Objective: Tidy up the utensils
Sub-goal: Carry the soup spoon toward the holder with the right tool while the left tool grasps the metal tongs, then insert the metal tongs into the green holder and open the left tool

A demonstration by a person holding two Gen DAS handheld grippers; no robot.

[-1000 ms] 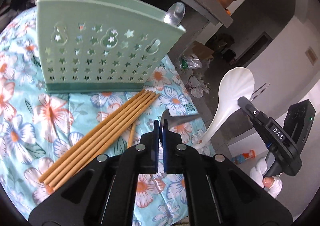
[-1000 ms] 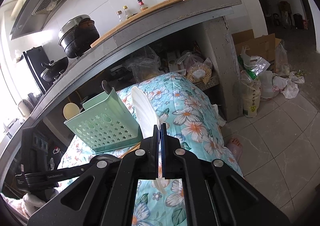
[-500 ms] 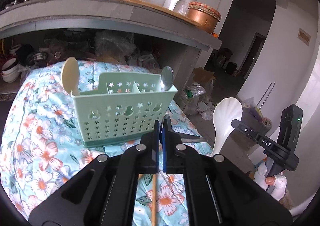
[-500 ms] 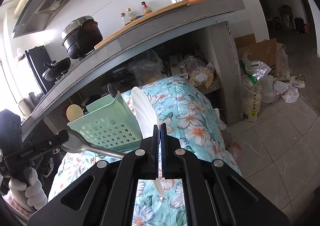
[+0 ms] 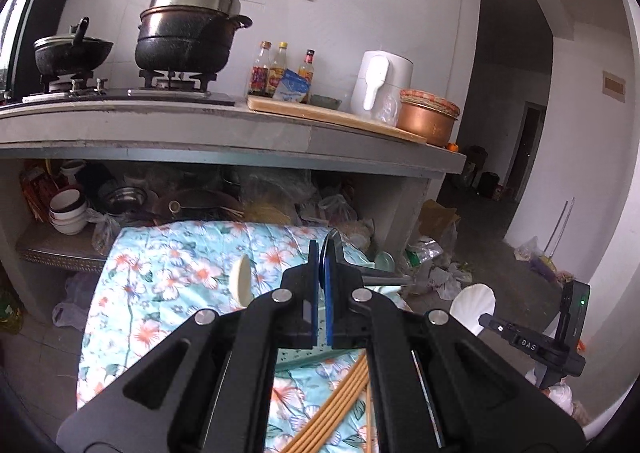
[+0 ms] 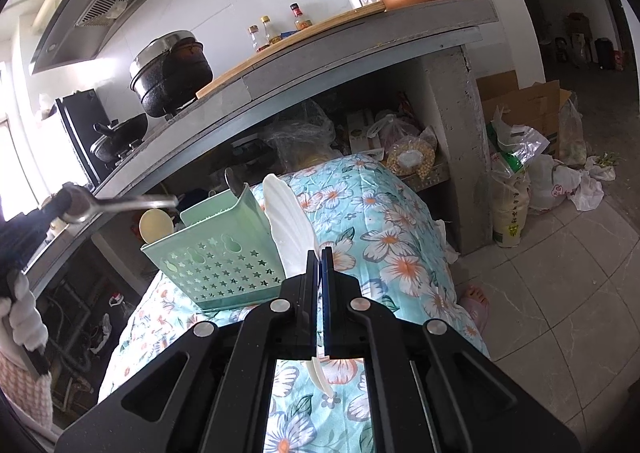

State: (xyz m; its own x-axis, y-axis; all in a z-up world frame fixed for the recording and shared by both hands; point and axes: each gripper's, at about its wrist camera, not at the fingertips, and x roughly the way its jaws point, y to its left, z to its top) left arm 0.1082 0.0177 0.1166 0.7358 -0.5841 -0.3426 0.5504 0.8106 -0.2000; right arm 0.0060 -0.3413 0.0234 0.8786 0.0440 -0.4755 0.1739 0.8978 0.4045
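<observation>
Our left gripper [image 5: 321, 249] is clenched on a metal spoon [image 6: 120, 205], lifted above the green caddy [image 6: 216, 265] on the floral cloth [image 6: 400, 253]. Our right gripper [image 6: 321, 253] is clenched on a white spoon [image 6: 290, 225], just beside the caddy's right wall. Chopsticks [image 5: 340, 401] lie on the cloth before the caddy.
</observation>
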